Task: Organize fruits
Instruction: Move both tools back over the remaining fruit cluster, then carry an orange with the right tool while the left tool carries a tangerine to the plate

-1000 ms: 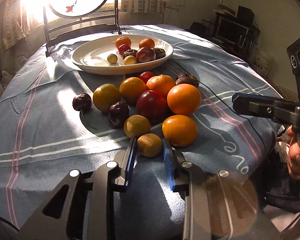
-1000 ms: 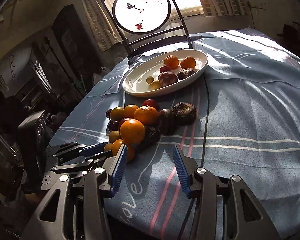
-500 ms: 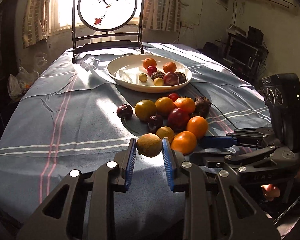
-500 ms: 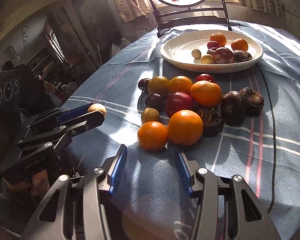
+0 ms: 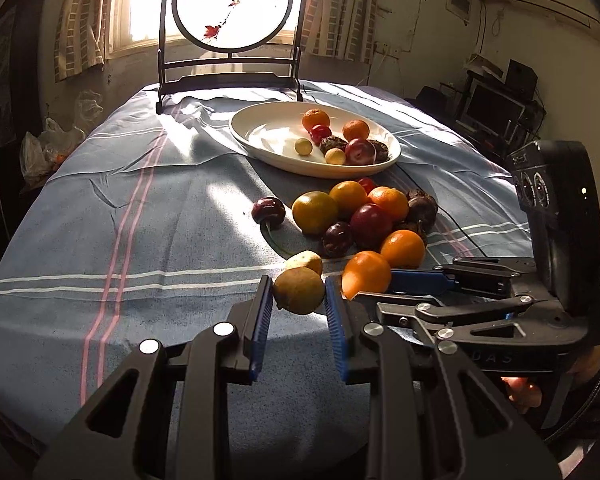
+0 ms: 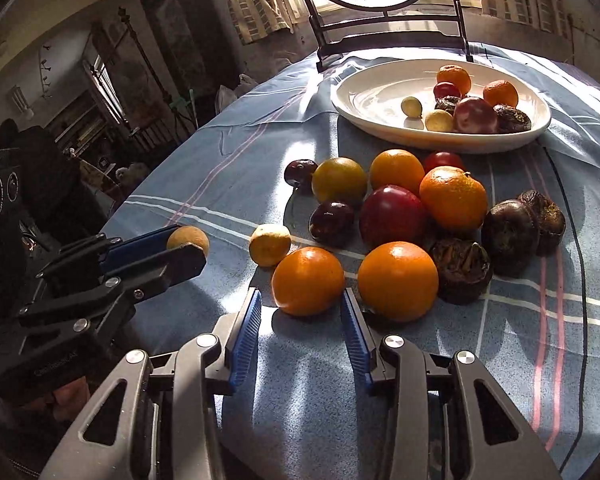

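Fruits mid-sort: our left gripper [image 5: 298,304] clamps a small brown fruit [image 5: 299,290]; our right gripper [image 6: 300,316] closes around, not yet gripping, an orange [image 6: 308,281]; next, the plate [image 5: 260,148].

**Legible marks: one fragment only**

Right gripper [image 5: 374,286], just right of the left claw: raised letters "DAS" on its black side plate, near the hinge. A bar hides anything before them. Its jaws are closing, with an orange [image 6: 308,280] between them, untouched.

Left gripper [image 6: 188,246], left of the right claw, clamped on a small brown fruit [image 6: 188,238]: pale print along its lower frame, too blurred to read.

Nothing else legible.
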A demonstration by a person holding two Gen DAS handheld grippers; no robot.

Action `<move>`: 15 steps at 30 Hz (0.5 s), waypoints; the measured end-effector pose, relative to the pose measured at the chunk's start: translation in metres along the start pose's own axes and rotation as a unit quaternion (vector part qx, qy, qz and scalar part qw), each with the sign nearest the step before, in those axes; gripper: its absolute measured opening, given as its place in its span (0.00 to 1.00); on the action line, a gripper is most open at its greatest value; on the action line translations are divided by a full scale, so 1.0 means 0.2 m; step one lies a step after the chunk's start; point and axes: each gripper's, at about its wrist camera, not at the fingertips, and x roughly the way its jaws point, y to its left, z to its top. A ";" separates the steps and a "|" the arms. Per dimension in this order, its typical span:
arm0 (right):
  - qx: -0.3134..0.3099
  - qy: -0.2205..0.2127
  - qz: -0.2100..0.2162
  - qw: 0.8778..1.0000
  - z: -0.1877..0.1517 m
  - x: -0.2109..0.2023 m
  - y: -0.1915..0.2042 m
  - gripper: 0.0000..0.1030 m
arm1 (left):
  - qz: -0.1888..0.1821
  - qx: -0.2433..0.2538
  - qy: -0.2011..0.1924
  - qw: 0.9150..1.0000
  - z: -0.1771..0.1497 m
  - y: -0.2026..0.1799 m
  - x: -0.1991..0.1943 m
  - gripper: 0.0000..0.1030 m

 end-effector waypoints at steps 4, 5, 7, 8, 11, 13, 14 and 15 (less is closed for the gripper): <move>0.020 -0.004 0.013 1.000 0.02 0.02 -0.01 0.41 | 0.000 0.003 0.003 1.000 0.00 -0.01 0.01 0.25; 0.024 -0.005 0.013 1.000 0.02 0.03 -0.02 0.41 | 0.000 0.003 0.003 1.000 0.00 -0.01 0.01 0.25; 0.030 -0.008 0.014 0.999 0.03 0.03 -0.02 0.40 | 0.001 0.002 0.002 1.000 0.00 -0.01 0.01 0.25; 0.035 -0.010 0.014 0.999 0.03 0.03 -0.02 0.38 | 0.001 0.002 0.002 1.000 0.00 -0.01 0.01 0.25; 0.036 -0.019 0.014 0.999 0.01 0.02 -0.03 0.34 | 0.002 0.000 0.005 1.000 0.00 0.00 0.02 0.25; 0.031 -0.025 0.020 0.999 0.00 0.00 -0.02 0.34 | 0.003 -0.001 0.006 1.000 0.00 0.00 0.02 0.25; 0.024 -0.032 0.024 0.999 -0.01 -0.02 -0.02 0.34 | 0.002 -0.002 0.005 1.000 0.00 0.00 0.02 0.25; 0.017 -0.040 0.026 0.999 -0.01 -0.04 -0.01 0.34 | 0.003 -0.002 0.004 1.000 0.00 0.00 0.02 0.25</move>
